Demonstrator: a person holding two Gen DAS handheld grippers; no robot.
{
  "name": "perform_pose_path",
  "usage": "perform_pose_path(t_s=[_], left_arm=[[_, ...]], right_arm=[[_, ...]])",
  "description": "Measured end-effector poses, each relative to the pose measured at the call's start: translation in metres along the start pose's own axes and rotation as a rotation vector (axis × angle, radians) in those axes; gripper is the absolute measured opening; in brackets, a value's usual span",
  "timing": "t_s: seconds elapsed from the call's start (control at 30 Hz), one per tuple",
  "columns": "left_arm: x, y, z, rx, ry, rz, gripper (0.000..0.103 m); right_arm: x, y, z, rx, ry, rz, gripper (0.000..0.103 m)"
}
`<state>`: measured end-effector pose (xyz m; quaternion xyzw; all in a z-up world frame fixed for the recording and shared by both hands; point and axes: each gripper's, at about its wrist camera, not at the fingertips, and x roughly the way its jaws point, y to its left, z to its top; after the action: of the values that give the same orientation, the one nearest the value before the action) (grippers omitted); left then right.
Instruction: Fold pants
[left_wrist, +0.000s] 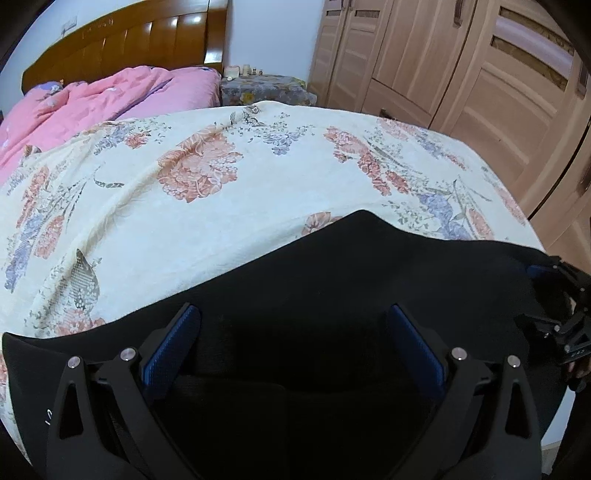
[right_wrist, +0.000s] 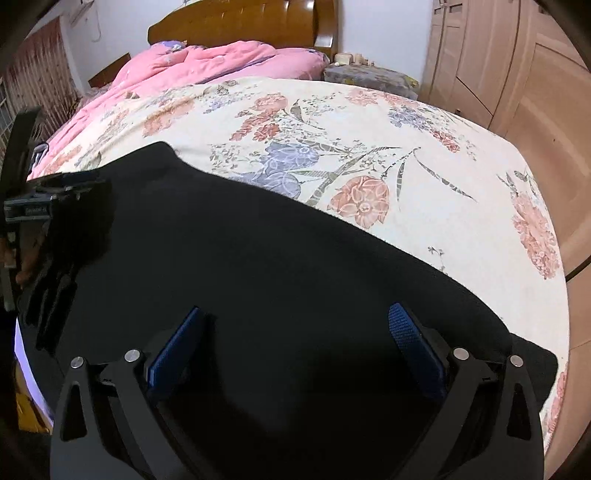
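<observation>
Black pants (left_wrist: 332, 280) lie spread flat along the near edge of the bed, over a cream floral bedspread (left_wrist: 221, 173). My left gripper (left_wrist: 293, 343) is open, its blue pads wide apart just above the pants' near part, holding nothing. My right gripper (right_wrist: 295, 347) is also open and empty, hovering over the same black pants (right_wrist: 258, 251). The right gripper shows at the right edge of the left wrist view (left_wrist: 557, 306); the left gripper shows at the left edge of the right wrist view (right_wrist: 48, 195). The pants' near edge is hidden below both grippers.
A crumpled pink duvet (left_wrist: 85, 99) lies at the head of the bed below a wooden headboard (left_wrist: 129, 44). A cloth-covered nightstand (left_wrist: 266, 90) stands beside it. Wooden wardrobe doors (left_wrist: 461, 66) run along the right side.
</observation>
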<state>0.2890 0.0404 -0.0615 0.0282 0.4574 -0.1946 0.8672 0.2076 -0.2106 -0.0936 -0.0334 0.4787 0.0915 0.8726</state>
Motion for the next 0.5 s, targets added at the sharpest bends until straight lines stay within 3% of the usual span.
perform_pose_path(t_s=[0.07, 0.1, 0.13, 0.23, 0.27, 0.33, 0.43, 0.47, 0.5], left_arm=[[-0.002, -0.004, 0.001, 0.017, 0.000, 0.056, 0.101], [-0.009, -0.010, 0.003, 0.038, -0.025, 0.120, 0.101], [-0.017, -0.015, 0.005, 0.057, -0.051, 0.112, 0.101], [-0.036, -0.031, 0.021, 0.072, -0.103, -0.024, 0.101], [-0.035, -0.039, 0.028, 0.092, -0.102, -0.027, 0.101], [-0.016, -0.063, 0.038, 0.190, -0.058, -0.009, 0.101], [0.037, -0.097, 0.039, 0.336, 0.069, 0.058, 0.102], [0.050, -0.099, 0.037, 0.343, 0.091, 0.078, 0.102], [0.053, -0.091, 0.044, 0.274, 0.086, 0.053, 0.102]], right_arm=[[0.005, 0.010, 0.002, -0.024, -0.002, -0.051, 0.099], [0.006, 0.013, 0.003, -0.033, -0.009, -0.069, 0.099], [0.006, 0.012, 0.002, -0.029, -0.012, -0.068, 0.099], [0.006, 0.008, 0.003, -0.019, -0.014, -0.053, 0.099], [0.006, 0.009, 0.003, -0.021, -0.014, -0.057, 0.099], [0.005, 0.008, 0.002, -0.021, -0.017, -0.056, 0.099], [0.005, 0.009, 0.002, -0.021, -0.022, -0.055, 0.099], [0.005, 0.008, 0.002, -0.021, -0.023, -0.054, 0.099], [0.005, 0.008, 0.002, -0.019, -0.025, -0.052, 0.099]])
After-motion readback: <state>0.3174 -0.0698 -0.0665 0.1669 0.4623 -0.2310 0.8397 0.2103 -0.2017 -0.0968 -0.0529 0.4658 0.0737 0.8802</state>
